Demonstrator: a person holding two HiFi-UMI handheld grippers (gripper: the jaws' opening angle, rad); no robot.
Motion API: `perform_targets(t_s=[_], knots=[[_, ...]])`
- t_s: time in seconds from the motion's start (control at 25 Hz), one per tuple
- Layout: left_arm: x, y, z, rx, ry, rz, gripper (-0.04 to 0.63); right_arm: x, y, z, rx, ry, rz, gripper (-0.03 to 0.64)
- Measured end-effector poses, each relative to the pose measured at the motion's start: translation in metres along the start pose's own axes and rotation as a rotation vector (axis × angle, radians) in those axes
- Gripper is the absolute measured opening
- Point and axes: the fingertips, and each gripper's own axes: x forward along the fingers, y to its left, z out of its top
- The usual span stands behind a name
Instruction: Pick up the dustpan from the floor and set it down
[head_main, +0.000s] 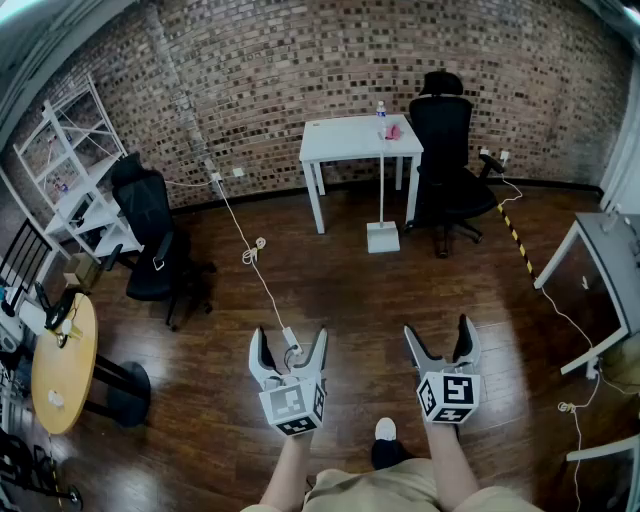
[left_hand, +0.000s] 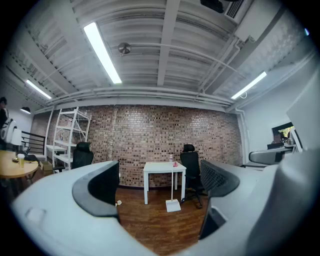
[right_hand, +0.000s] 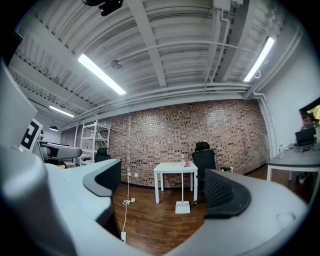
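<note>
Left gripper (head_main: 289, 356): held level on a bare forearm, jaws spread wide, nothing between them. Right gripper (head_main: 441, 346): level, alongside the left and apart from it, jaws likewise wide and empty. Both point forward, away from the person's body.

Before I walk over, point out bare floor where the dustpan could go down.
Bare boards stretch from the dustpan toward the camera, between the white cable and the striped tape. Crowded: around the black chair by the round table.
</note>
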Motion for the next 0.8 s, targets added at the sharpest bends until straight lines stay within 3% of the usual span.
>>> perform_targets(t_s=[0.2,0.36,0.8], knots=[[0.068,-0.035,0.011,0.028,-0.011,0.039,0.465,0.072,-0.047,0.027,-0.031,-0.051,0.049,0.506],[0.107,-0.053,0.005,0.038,0.003,0.033,0.46,0.101,-0.072,0.018,-0.02,-0.045,0.057,0.506],[0.227,-0.035,-0.021,0.033,0.031,0.016,0.462,0.205,-0.086,-0.019,-0.024,0.006,0.093,0.477]])
